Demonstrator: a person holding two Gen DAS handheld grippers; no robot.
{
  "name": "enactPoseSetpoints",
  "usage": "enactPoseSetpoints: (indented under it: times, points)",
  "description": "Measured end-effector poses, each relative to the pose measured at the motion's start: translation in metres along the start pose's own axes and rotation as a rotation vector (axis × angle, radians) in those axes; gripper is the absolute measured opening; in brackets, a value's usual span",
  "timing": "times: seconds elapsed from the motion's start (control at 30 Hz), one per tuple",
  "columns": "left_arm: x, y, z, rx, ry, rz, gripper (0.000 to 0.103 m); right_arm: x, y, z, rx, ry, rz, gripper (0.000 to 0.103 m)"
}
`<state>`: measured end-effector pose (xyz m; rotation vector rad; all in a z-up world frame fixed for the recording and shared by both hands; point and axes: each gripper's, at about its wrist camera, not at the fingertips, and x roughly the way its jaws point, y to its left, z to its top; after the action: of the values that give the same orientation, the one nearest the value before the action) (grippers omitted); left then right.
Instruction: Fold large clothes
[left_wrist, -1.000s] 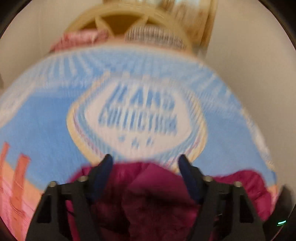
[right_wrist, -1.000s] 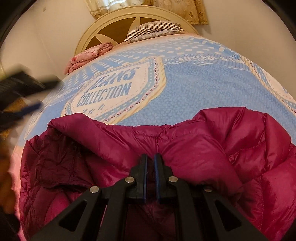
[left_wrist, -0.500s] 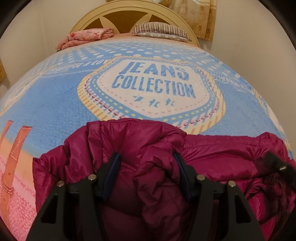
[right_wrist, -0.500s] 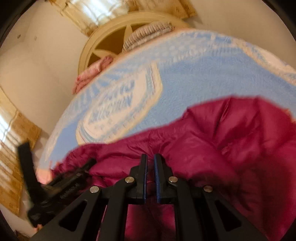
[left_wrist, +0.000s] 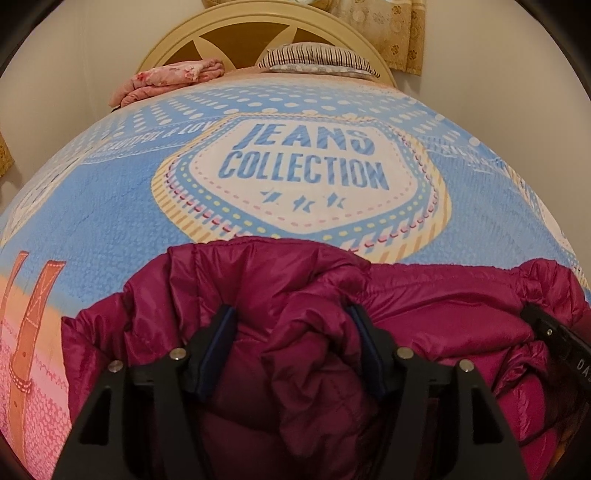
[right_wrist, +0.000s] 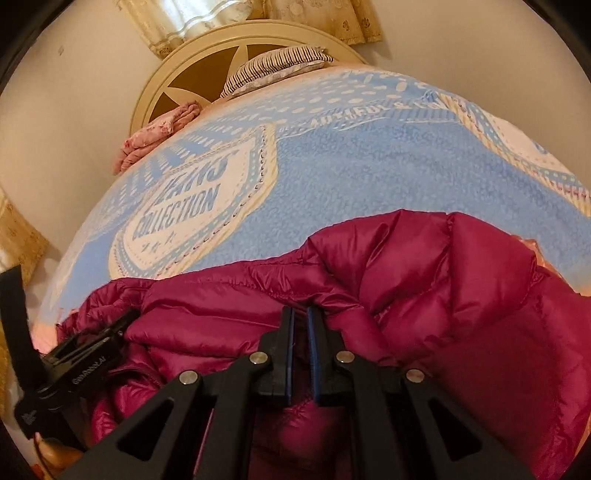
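A magenta down jacket (left_wrist: 424, 306) lies bunched on the near part of the bed's blue "JEANS COLLECTION" blanket (left_wrist: 110, 206). My left gripper (left_wrist: 291, 314) straddles a thick puffy fold of it. The fold fills the gap and touches both pads while the jaws are opening. My right gripper (right_wrist: 299, 314) is shut on a thin edge of the jacket (right_wrist: 461, 280), whose hem crosses its tips. The left gripper (right_wrist: 85, 350) also shows at the left of the right wrist view. The right gripper (left_wrist: 554, 339) shows at the right edge of the left wrist view.
At the head of the bed a cream headboard (left_wrist: 266, 33) backs a striped pillow (left_wrist: 317, 59) and a folded pink floral cloth (left_wrist: 170, 77). Beige walls stand on both sides. Patterned curtains (right_wrist: 184, 22) hang behind the headboard. Bare blanket stretches beyond the jacket.
The left gripper sank with the jacket fold onto the bed and its fingers spread a little. The right view swung and steadied, still shut on the hem. The left gripper now sits beside it.
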<state>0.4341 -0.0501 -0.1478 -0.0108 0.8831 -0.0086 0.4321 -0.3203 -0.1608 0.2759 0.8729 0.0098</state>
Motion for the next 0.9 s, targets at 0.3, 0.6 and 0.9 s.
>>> enactPoseSetpoints:
  times: [0.3, 0.6, 0.9]
  points:
    - [-0.003, 0.0, 0.006, 0.001, 0.047, -0.036, 0.069, 0.0, 0.027, 0.008, -0.128, 0.045, -0.17, 0.007]
    - [-0.138, 0.062, -0.018, -0.079, -0.121, -0.239, 0.081, -0.137, 0.035, -0.003, 0.014, -0.096, 0.17, 0.007]
    - [-0.242, 0.124, -0.133, -0.113, -0.235, -0.316, 0.102, -0.245, 0.032, -0.094, 0.027, -0.09, 0.342, 0.079]
